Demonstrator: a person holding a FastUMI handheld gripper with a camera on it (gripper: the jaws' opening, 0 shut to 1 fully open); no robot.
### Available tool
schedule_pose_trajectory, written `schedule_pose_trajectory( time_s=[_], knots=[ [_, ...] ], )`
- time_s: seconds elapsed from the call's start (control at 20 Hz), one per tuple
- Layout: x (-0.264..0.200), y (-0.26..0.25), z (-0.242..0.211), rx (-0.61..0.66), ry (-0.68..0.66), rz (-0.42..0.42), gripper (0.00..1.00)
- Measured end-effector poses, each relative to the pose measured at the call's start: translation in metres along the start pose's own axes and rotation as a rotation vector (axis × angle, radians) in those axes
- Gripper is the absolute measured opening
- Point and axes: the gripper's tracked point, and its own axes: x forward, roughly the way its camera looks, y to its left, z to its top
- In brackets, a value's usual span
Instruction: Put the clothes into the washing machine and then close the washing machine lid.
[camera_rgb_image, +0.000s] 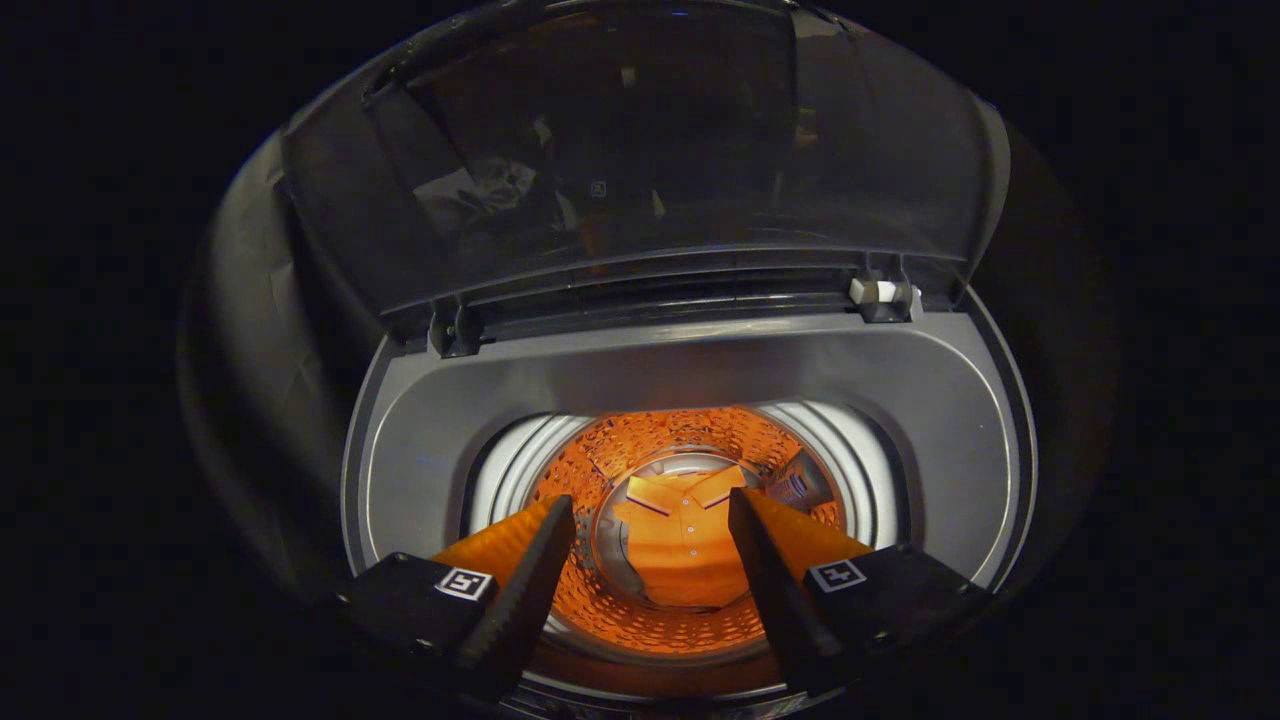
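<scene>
Nearest the camera, low in the frame, is the hand-held gripper (652, 510), sitting right over the mouth of the washer. Its two fingers (530, 570) are spread wide apart with nothing between them, so it's open and not gripping anything. Each finger has a small square marker on its base block, one at lower left, one at lower right.

Straight past the fingertips, in the gap between them, you look down into the drum (640, 625). The perforated wall glows orange all the way round. At the bottom of it lies the shirt (683, 545), orange, collar spread at the top and a row of little buttons running down the front. It's flat on the drum floor, well clear of the fingers. Just right of the collar, against the drum wall near the right fingertip, there's a small greyish thing I can't make out.

Around the drum opening is a pale ribbed ring, then the grey top deck (700, 365) of the washer, which takes up the middle of the frame.

Furthest back, across the upper half, the lid (640, 150) stands raised, dark and see-through with murky reflections in it. It's hinged along the back of the deck, one hinge at middle left and another with a small white piece (880, 291) at middle right.
</scene>
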Motion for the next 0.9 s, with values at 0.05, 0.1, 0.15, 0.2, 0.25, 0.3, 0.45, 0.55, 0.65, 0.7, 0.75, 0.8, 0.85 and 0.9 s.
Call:
schedule_pose_trajectory(
  time_s=[0.05, 0.1, 0.15, 0.2, 0.25, 0.3, 0.45, 0.55, 0.65, 0.7, 0.75, 0.8, 0.85, 0.9],
  knots=[
    [-0.005, 0.0, 0.004, -0.005, -0.009, -0.004, 0.99],
    [-0.012, 0.001, 0.008, -0.008, -0.027, 0.002, 0.99],
    [-0.022, 0.001, 0.015, -0.016, -0.052, 0.001, 0.99],
    [-0.034, -0.001, 0.023, -0.032, -0.08, -0.009, 0.99],
    [-0.047, -0.003, 0.031, -0.047, -0.111, -0.023, 0.99],
    [-0.059, -0.003, 0.039, -0.056, -0.136, -0.026, 0.99],
    [-0.099, 0.003, 0.065, -0.077, -0.203, -0.011, 0.99],
    [-0.122, 0.005, 0.091, -0.088, -0.259, -0.006, 0.99],
    [-0.147, 0.012, 0.117, -0.096, -0.31, 0.007, 0.99],
    [-0.16, 0.014, 0.132, -0.096, -0.342, 0.013, 0.99],
    [-0.17, 0.016, 0.143, -0.102, -0.36, 0.019, 0.99],
    [-0.175, 0.019, 0.155, -0.108, -0.384, 0.018, 0.99],
    [-0.184, 0.02, 0.169, -0.118, -0.401, 0.015, 0.99],
    [-0.19, 0.026, 0.184, -0.128, -0.423, 0.015, 0.99]
  ],
)
